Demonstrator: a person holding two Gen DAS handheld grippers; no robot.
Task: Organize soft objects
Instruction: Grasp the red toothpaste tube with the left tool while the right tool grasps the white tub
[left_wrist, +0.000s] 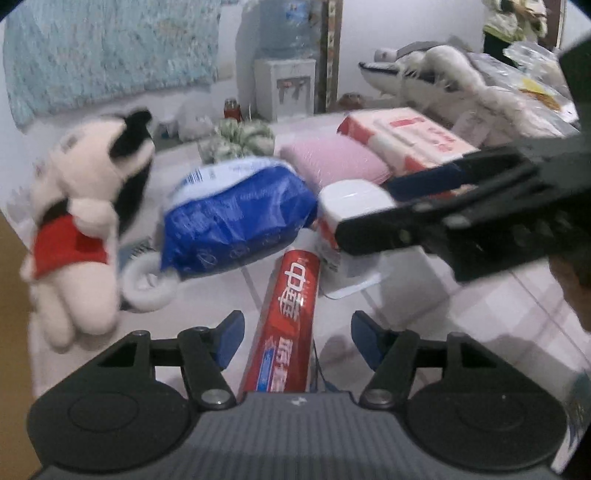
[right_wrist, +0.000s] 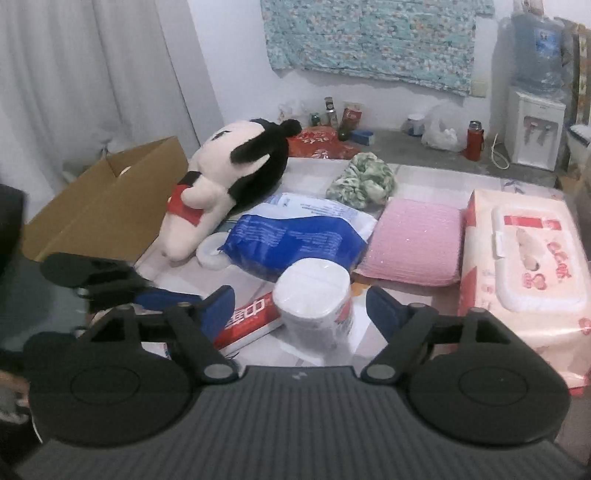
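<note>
Toothpaste box flat on table, long axis running away between parted left gripper fingers. Right gripper spread around upright tissue roll. Cardboard box seen from right wrist only.

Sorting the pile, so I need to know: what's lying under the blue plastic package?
A white tape roll pokes out from under the blue package's left edge. Anything else beneath is covered.

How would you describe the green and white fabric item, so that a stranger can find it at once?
Start from the large plush doll with black hair and a red shirt, lying beside the cardboard box. Look to its right, past the blue plastic bag, toward the far edge. There sits a crumpled green and white cloth bundle, just behind the flat pink pad; it alone is mottled and scrunched.
</note>
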